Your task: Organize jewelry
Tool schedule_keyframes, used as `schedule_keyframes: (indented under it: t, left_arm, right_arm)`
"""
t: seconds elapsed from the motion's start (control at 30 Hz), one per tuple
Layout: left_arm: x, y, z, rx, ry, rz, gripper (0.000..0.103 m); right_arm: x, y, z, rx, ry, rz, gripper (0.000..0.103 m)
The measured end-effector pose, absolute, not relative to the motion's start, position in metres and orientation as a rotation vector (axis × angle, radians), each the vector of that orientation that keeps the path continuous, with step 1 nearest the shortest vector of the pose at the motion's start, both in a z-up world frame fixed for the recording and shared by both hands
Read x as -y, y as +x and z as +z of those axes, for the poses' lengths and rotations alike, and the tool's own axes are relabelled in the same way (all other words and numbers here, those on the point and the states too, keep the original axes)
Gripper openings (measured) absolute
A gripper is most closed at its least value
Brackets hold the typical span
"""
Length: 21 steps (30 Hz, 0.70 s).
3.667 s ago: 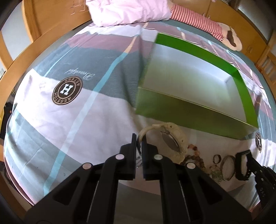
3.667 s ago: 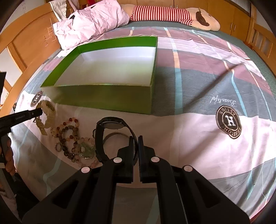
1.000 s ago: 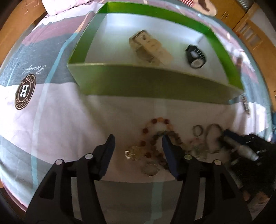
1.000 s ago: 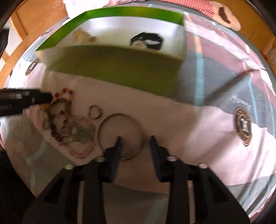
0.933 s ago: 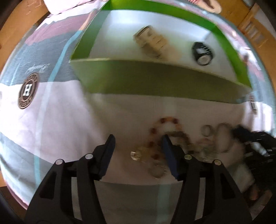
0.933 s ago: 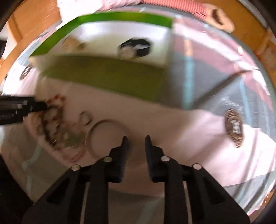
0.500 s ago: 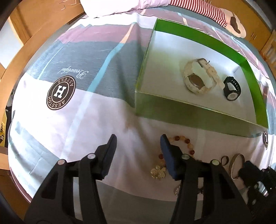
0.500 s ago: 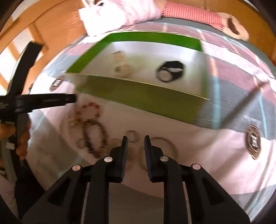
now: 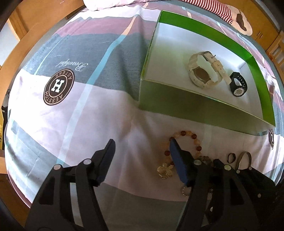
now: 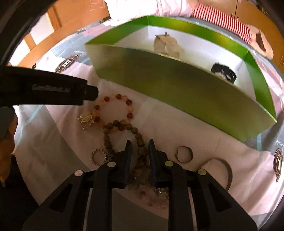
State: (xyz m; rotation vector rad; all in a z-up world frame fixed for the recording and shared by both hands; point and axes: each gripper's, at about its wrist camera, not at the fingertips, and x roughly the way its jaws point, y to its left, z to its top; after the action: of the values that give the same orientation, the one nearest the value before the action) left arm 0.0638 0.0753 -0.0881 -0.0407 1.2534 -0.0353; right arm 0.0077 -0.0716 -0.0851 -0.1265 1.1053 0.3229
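Note:
A green box (image 9: 195, 104) (image 10: 177, 85) lies on the bed and holds a cream watch (image 9: 204, 71) (image 10: 166, 46) and a black watch (image 9: 237, 85) (image 10: 223, 72). In front of it lie an amber bead bracelet (image 9: 188, 142) (image 10: 113, 106), a dark bead bracelet (image 10: 127, 135), a gold charm (image 9: 165, 169) (image 10: 86, 119), a small ring (image 10: 184, 154) and a metal bangle (image 10: 223, 170). My left gripper (image 9: 140, 145) is open, its right finger over the amber bracelet. My right gripper (image 10: 139, 144) is open, straddling the dark beads.
The bed sheet (image 9: 88, 106) has grey, pink and white blocks with a round brown logo (image 9: 58, 87). A pink pillow (image 10: 150, 7) and a striped plush toy (image 10: 221, 17) lie at the head. Wooden bed rails (image 9: 17, 35) run along the left.
My right gripper has moved left from the bangle and lowered over the dark bead bracelet, opening a little wider. My left gripper has come a little lower over the amber bracelet and stays open.

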Motion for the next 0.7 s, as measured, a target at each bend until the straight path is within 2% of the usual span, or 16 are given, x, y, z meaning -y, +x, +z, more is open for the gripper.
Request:
schedule_keyframes:
  t: [0.4,0.63,0.67,0.7]
  left_arm:
    - [-0.069,0.066,-0.093,-1.266,-0.025,-0.041,0.07]
    - [-0.053,0.068,-0.106,-1.287,0.023,-0.051,0.07]
    - [-0.05,0.067,-0.107,-1.282,0.039,-0.047,0.069]
    - [-0.048,0.067,-0.106,-1.274,0.052,-0.049,0.056]
  right_arm:
    - [0.135,-0.003,-0.001,-0.969,0.089,0.341,0.011]
    - [0.156,0.01,-0.006,-1.015,0.146,0.266,0.011]
    - [0.159,0.01,-0.007,-1.024,0.152,0.256,0.011]
    - [0.163,0.01,-0.009,-1.033,0.153,0.238,0.011]
